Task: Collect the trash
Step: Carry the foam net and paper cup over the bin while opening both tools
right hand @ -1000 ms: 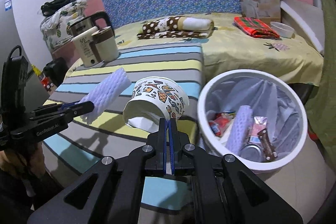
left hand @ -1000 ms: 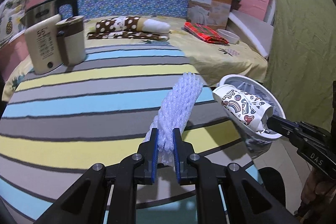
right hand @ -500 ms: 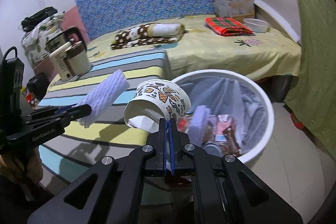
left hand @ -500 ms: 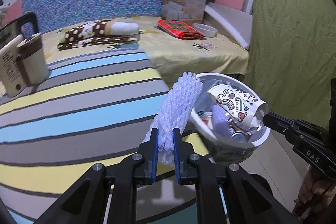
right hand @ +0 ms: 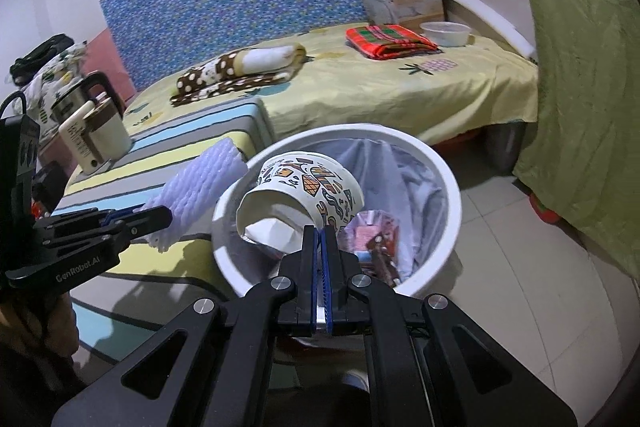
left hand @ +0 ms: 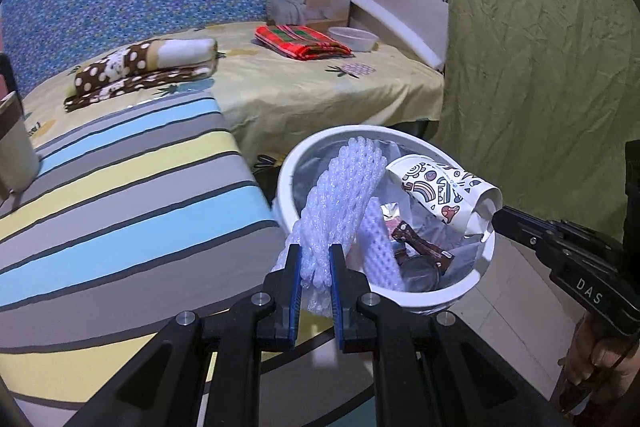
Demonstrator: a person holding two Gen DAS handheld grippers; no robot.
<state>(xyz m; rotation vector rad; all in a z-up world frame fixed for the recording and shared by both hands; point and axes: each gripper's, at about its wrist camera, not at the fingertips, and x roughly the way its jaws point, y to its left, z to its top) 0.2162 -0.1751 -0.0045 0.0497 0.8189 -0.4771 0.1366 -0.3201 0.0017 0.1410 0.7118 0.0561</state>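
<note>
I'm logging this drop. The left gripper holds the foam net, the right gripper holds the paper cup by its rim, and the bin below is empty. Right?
Not quite: the bin is not empty. The right wrist view shows wrappers lying inside it already. The rest stands: the left gripper holds the foam net, and the right gripper holds the paper cup by its rim.

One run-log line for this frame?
left gripper: holds foam net | right gripper: holds paper cup | both over trash bin
</note>
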